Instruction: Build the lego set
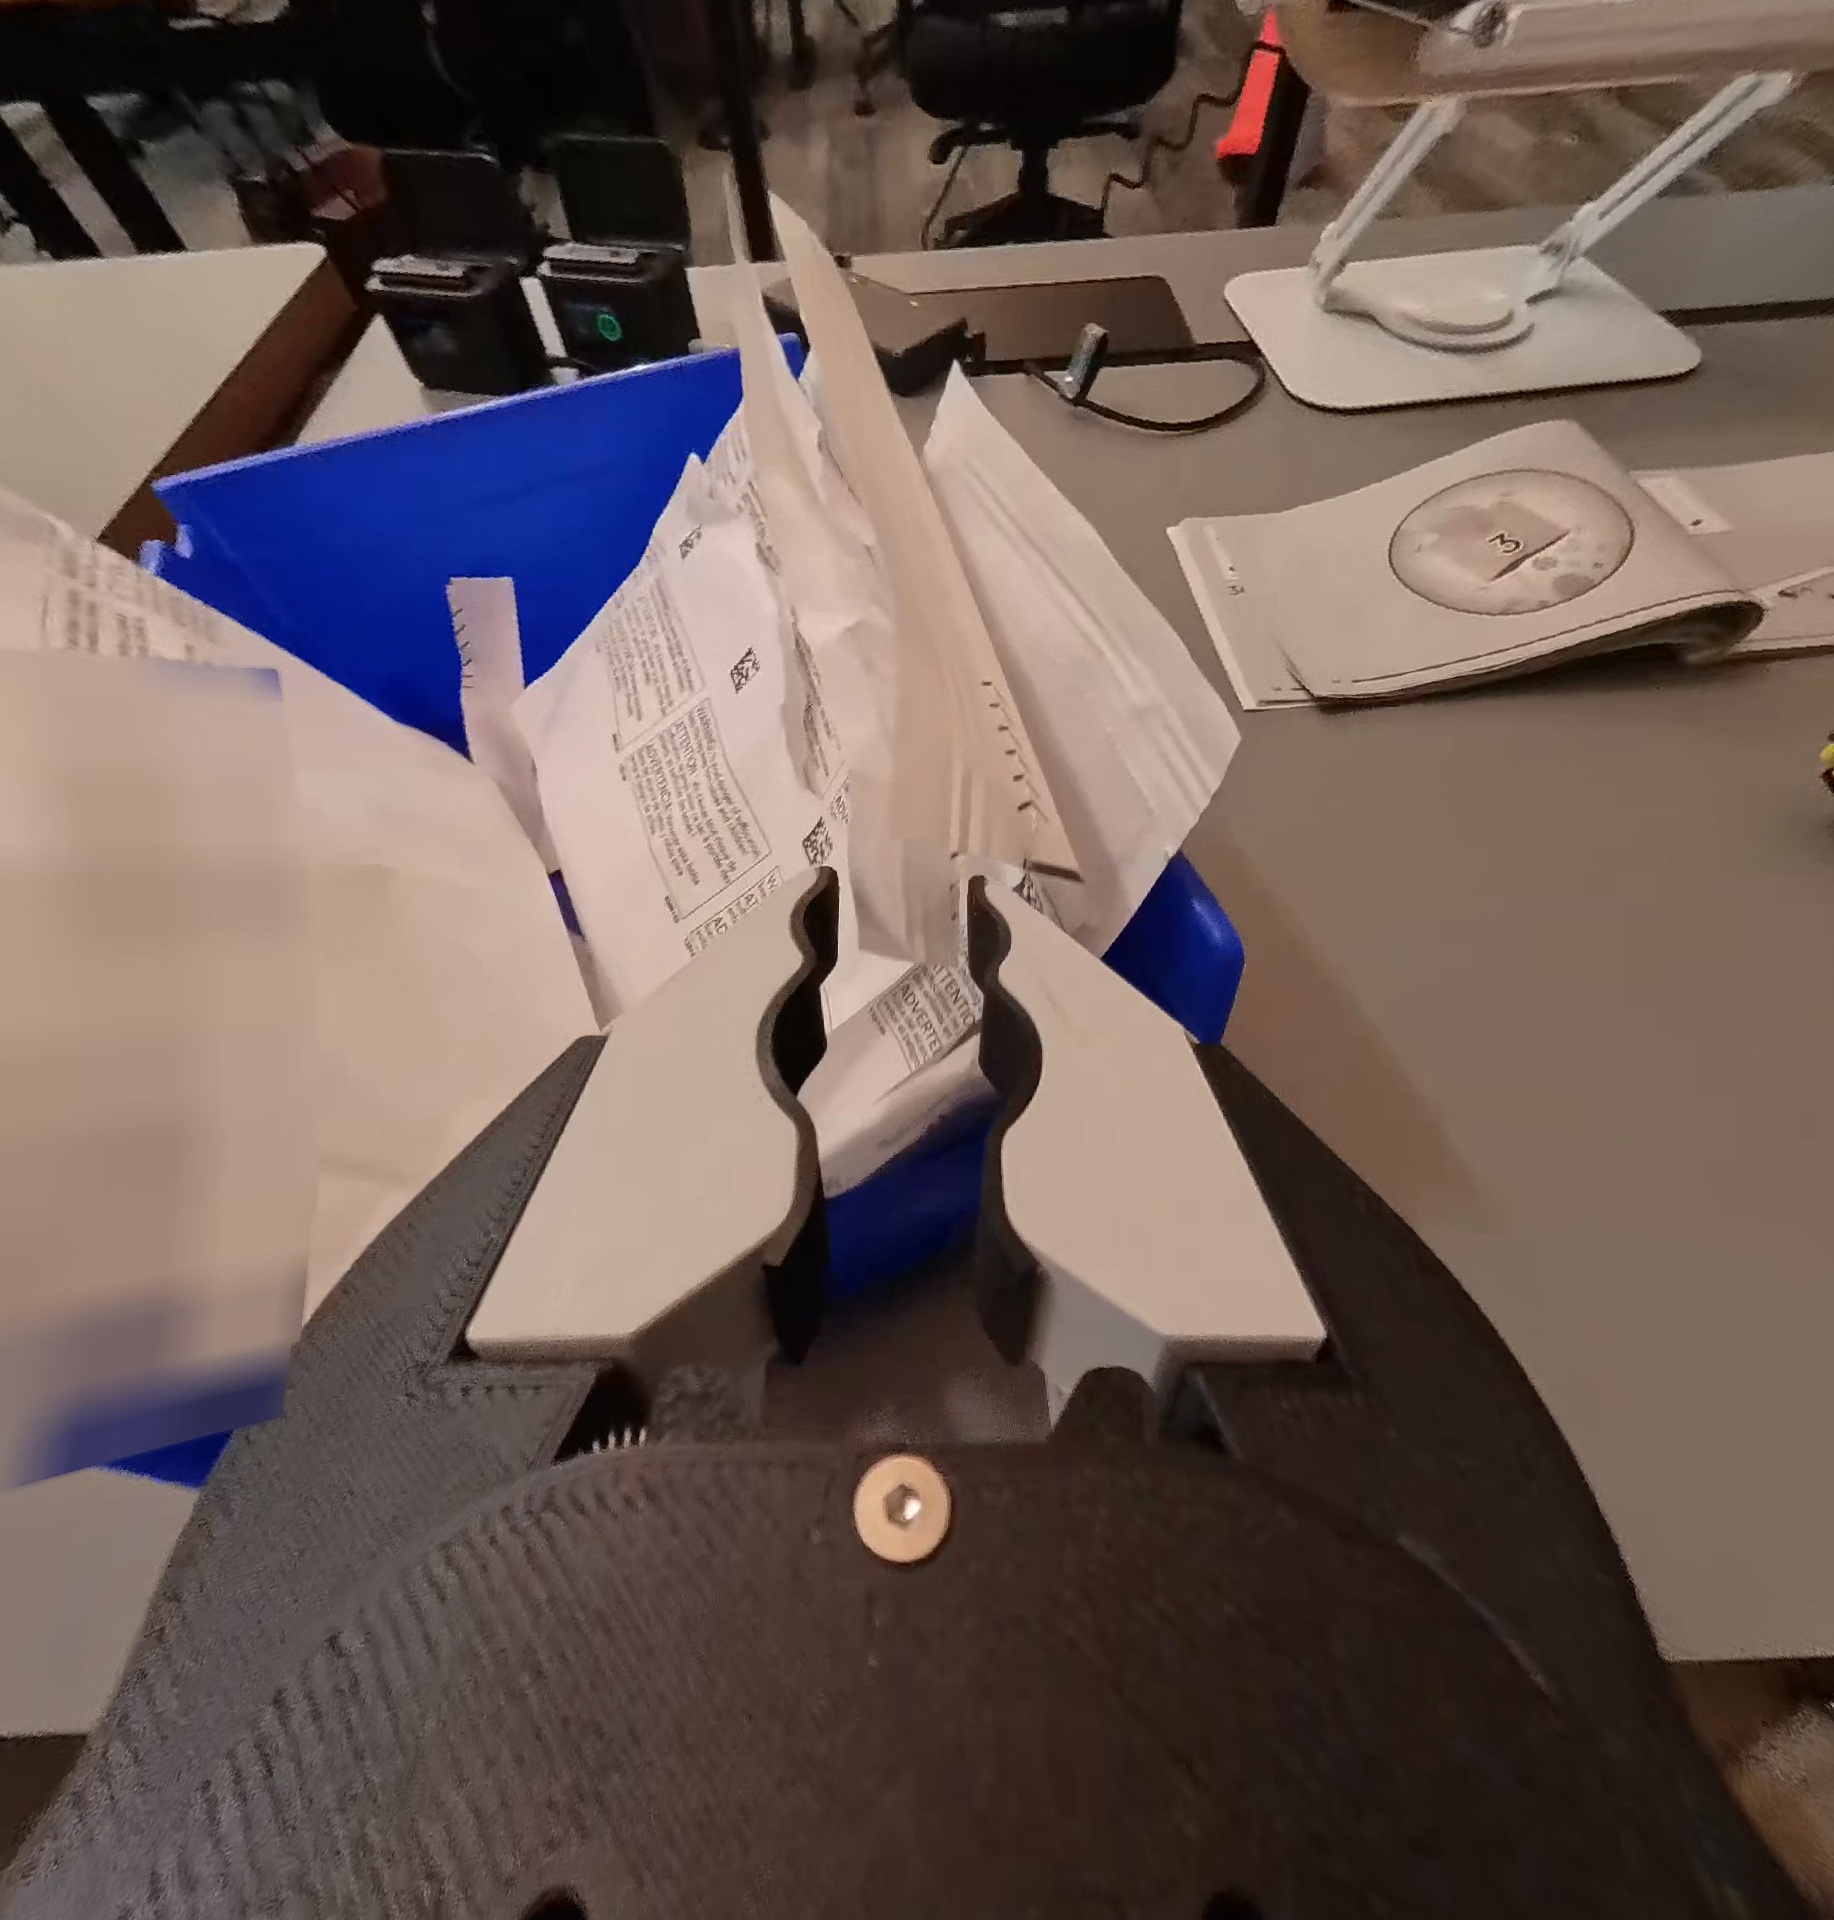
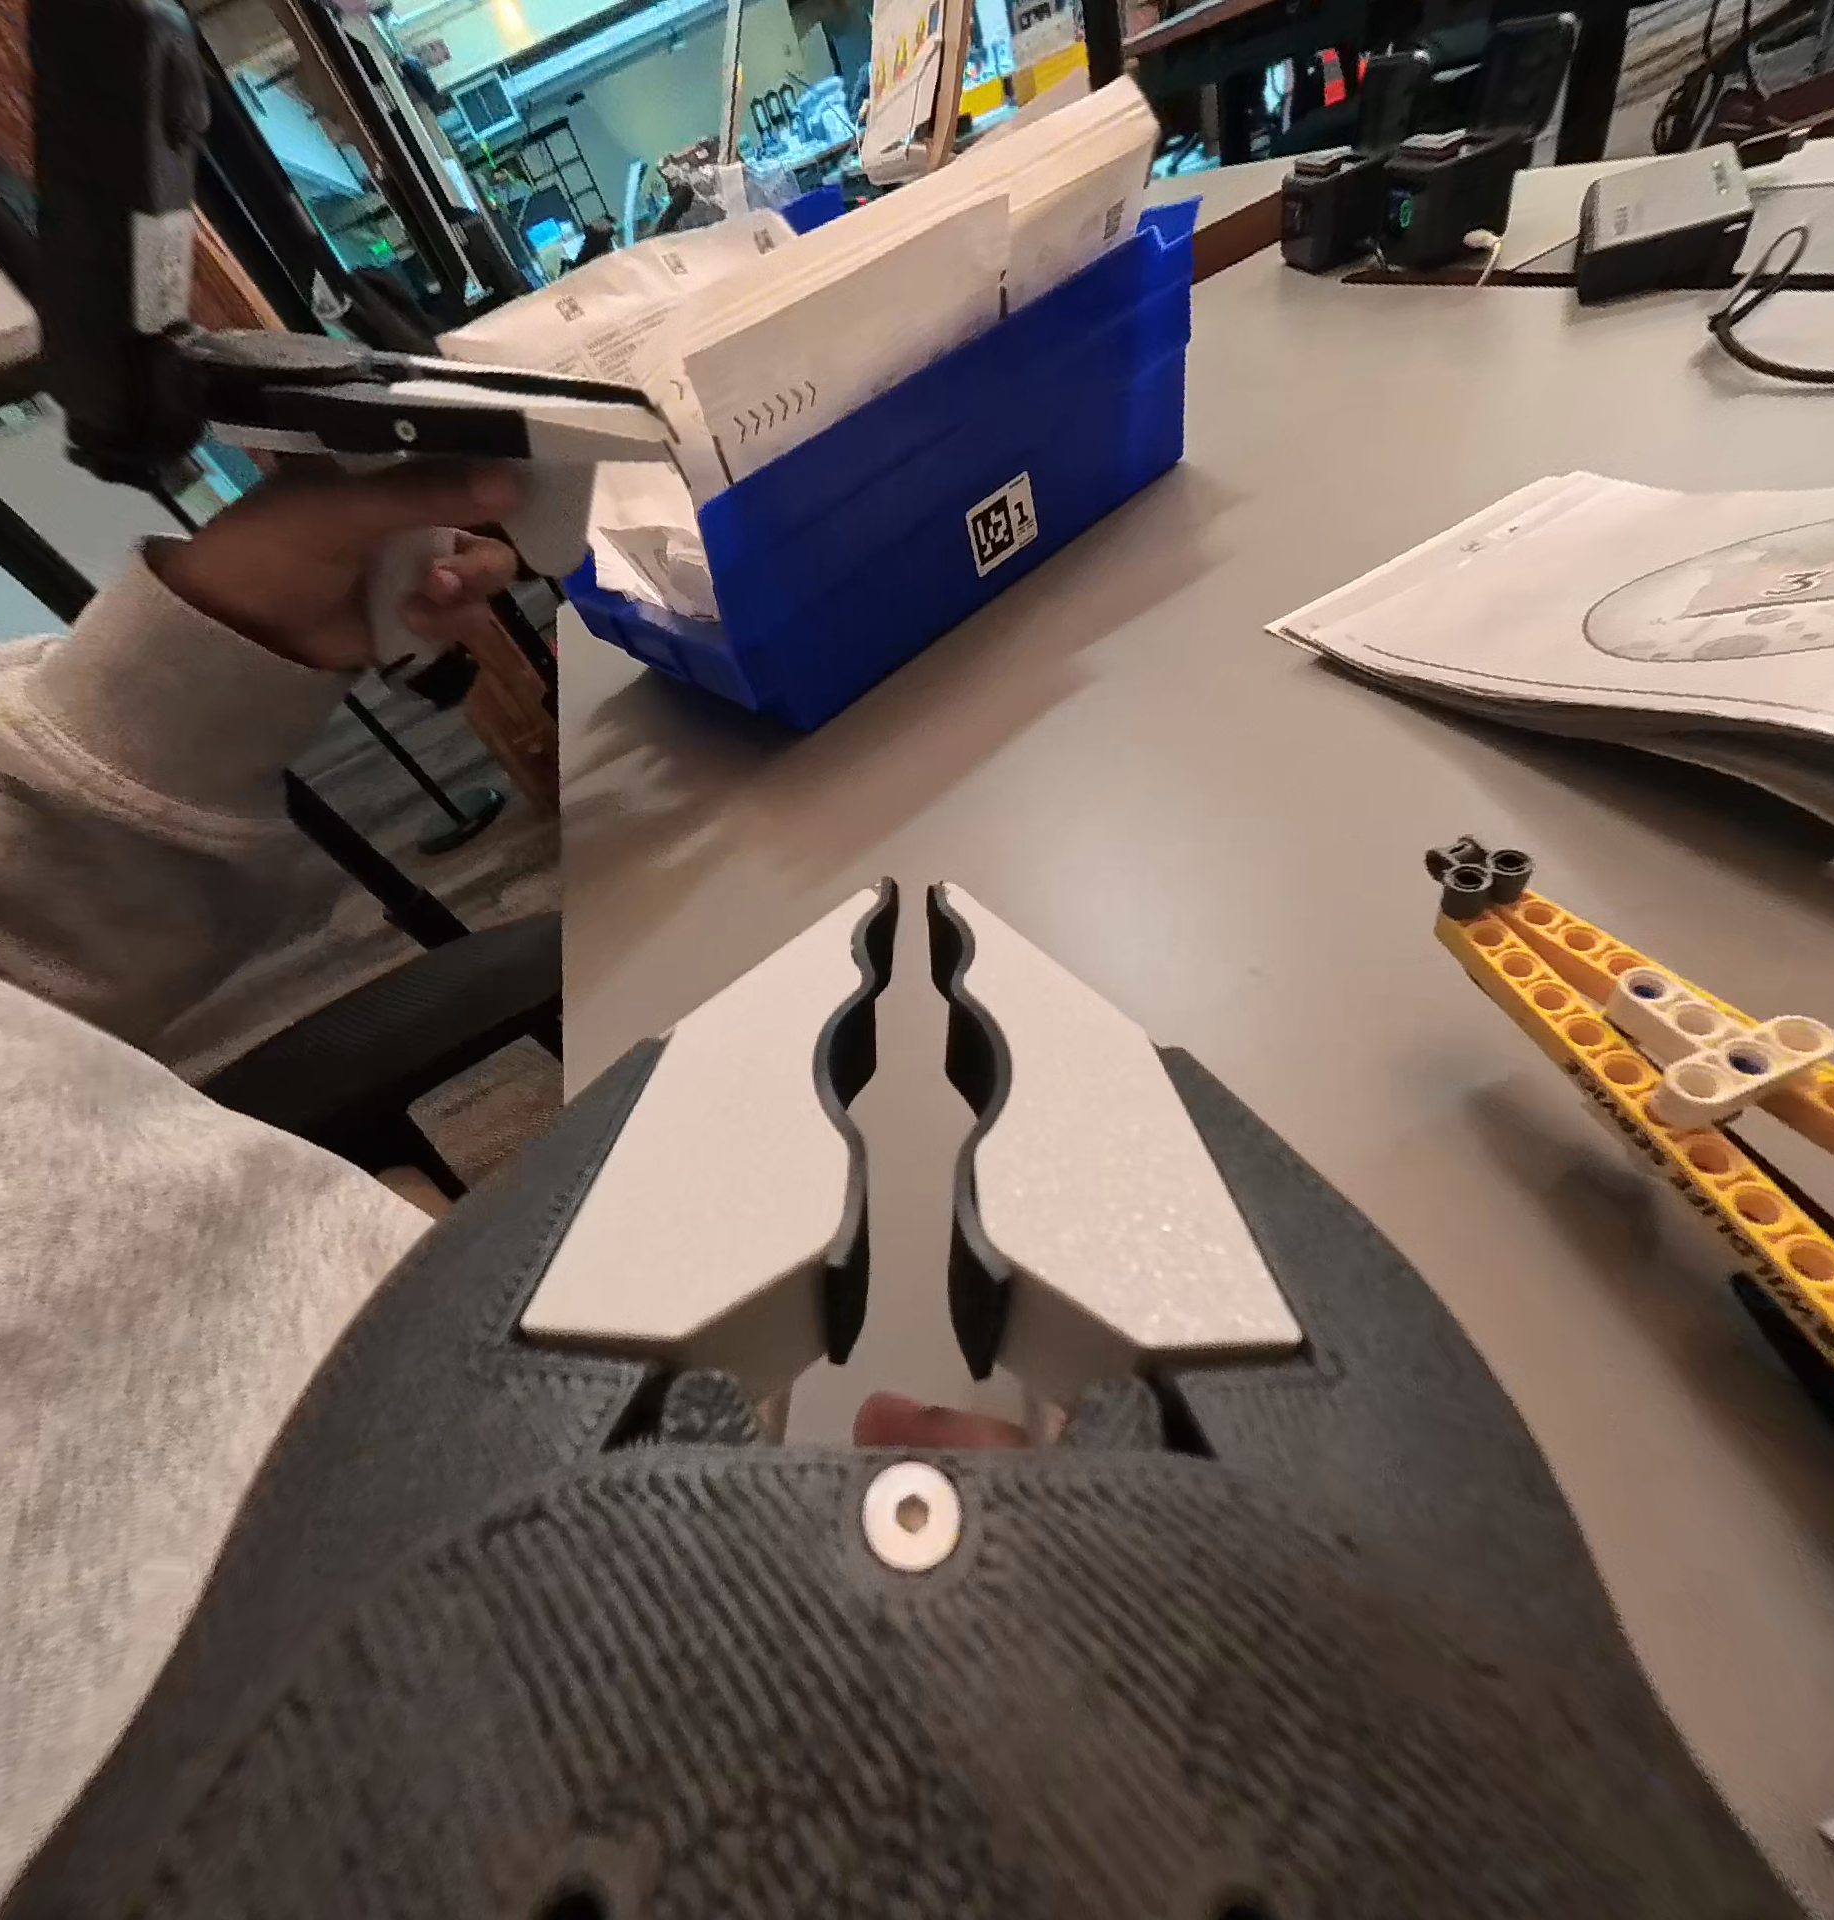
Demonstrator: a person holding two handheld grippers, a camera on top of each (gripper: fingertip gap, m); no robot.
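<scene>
A blue bin (image 1: 456,520) holds several upright white paper bags (image 1: 684,748). My left gripper (image 1: 902,894) is over the bin's near end, jaws apart, with the lower corner of one tall white bag (image 1: 923,675) hanging between the fingertips. In the right wrist view it (image 2: 664,416) reaches the bags at the near end of the bin (image 2: 892,540). My right gripper (image 2: 913,891) is shut and empty, above bare grey table (image 2: 1100,790). A partly built yellow beam assembly (image 2: 1671,1091) with a white piece and a black connector lies to its right.
An open instruction booklet (image 2: 1619,644) lies at the far right, also in the left wrist view (image 1: 1464,582). A white stand's base (image 1: 1464,332), black charger boxes (image 1: 518,301) and a black box with cable (image 2: 1661,218) stand behind. A person's hand and sleeve (image 2: 321,582) hold the left gripper. Across from one pair of fingers to the other is roughly 25 centimetres.
</scene>
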